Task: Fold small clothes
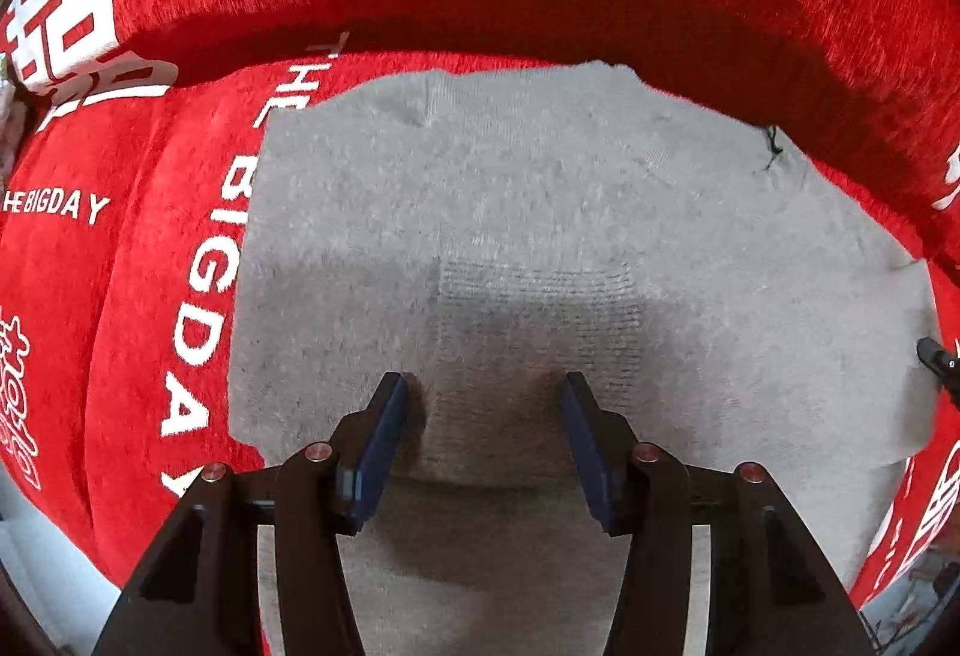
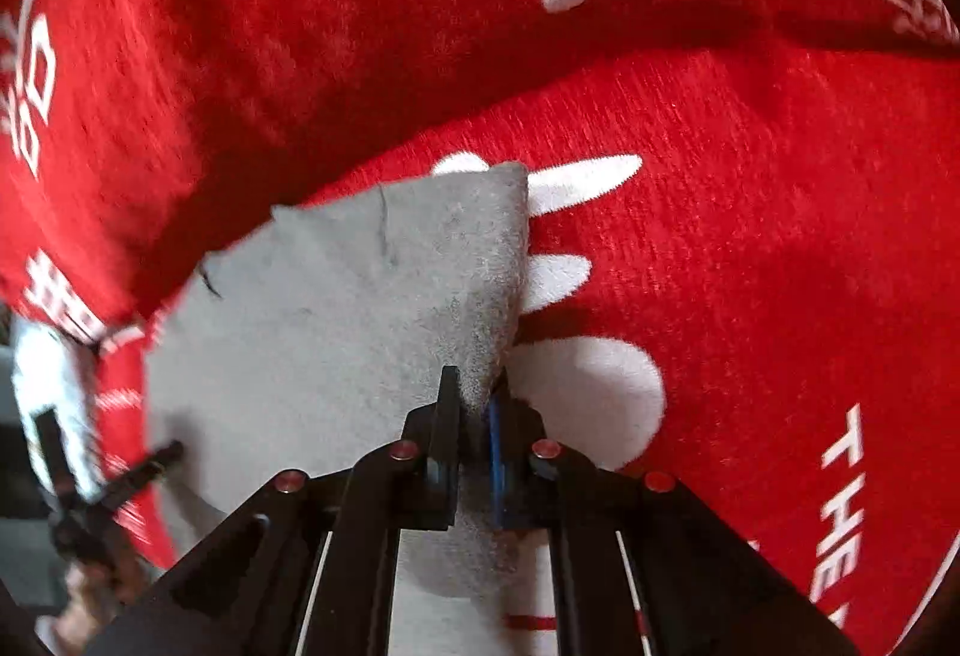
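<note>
Right wrist view shows your right gripper [image 2: 474, 392] with its jaws pinching the raised edge of the grey garment [image 2: 336, 332], which lies mostly flat on the red blanket [image 2: 750, 236]. In the left wrist view, your left gripper [image 1: 485, 398] hangs over the middle of the cloth, jaws spread and holding nothing. Your pinch looks shallow, near the hem, so a quick pull could let the knit slip out and the fold fall short. With nothing pinning the cloth, you may also drag the whole piece across the plush blanket instead of folding it. Lifting too high could bunch the layer and leave a crooked crease.
</note>
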The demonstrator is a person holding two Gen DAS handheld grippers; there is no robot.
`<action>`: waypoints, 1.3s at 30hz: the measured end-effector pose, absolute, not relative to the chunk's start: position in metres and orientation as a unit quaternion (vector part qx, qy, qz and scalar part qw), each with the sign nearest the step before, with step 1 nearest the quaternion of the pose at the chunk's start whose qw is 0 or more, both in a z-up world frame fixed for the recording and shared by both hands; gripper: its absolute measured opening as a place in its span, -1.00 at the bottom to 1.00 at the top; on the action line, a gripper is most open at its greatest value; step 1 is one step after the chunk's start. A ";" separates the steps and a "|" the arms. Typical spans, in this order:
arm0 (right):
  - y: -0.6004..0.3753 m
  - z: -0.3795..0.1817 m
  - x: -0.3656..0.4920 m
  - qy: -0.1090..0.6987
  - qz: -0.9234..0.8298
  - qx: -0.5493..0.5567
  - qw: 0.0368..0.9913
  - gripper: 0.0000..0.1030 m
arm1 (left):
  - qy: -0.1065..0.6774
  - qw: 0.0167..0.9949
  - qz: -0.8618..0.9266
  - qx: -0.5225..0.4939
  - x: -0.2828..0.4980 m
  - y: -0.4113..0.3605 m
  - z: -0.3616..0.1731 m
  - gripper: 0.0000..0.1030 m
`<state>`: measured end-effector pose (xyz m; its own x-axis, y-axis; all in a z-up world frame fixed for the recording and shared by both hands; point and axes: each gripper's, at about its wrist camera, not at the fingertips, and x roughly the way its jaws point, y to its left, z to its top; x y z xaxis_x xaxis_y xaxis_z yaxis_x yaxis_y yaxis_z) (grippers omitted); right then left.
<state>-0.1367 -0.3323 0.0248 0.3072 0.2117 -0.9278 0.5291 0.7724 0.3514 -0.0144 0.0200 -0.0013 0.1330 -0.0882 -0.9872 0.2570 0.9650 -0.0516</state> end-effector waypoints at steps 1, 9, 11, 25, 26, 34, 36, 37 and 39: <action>-0.334 0.019 -0.137 0.585 -0.113 0.315 0.738 -0.84 | 0.647 0.751 -0.116 0.067 -0.015 0.020 -0.001 0.05; -0.340 0.008 -0.150 0.596 -0.160 0.326 0.717 -0.43 | 0.647 0.748 -0.121 0.091 -0.022 0.013 0.003 0.06; -0.342 0.012 -0.157 0.599 -0.170 0.329 0.710 -0.31 | 0.650 0.745 -0.119 0.089 -0.023 0.013 0.004 0.06; -0.304 0.044 -0.184 0.619 -0.140 0.366 0.681 0.06 | 0.665 0.730 -0.120 0.103 -0.048 0.007 0.030 0.06; -0.300 0.046 -0.185 0.620 -0.136 0.367 0.680 0.08 | 0.666 0.729 -0.119 0.103 -0.050 0.006 0.032 0.06; -0.270 0.056 -0.181 0.635 -0.106 0.348 0.682 0.22 | 0.668 0.724 -0.123 0.118 -0.063 0.005 0.043 0.06; -0.266 0.058 -0.178 0.636 -0.100 0.344 0.684 0.23 | 0.672 0.722 -0.119 0.117 -0.065 0.006 0.043 0.06; -0.264 0.059 -0.178 0.636 -0.098 0.342 0.684 0.23 | 0.672 0.722 -0.116 0.115 -0.067 0.007 0.044 0.06; -0.260 0.059 -0.176 0.637 -0.093 0.342 0.685 0.27 | 0.674 0.722 -0.114 0.109 -0.069 0.009 0.045 0.11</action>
<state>-0.1762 -0.2599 0.0593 0.1712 0.3087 -0.9356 0.5629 0.7487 0.3500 -0.0686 0.0093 0.0448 0.0658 -0.0184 -0.9977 0.3109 0.9504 0.0030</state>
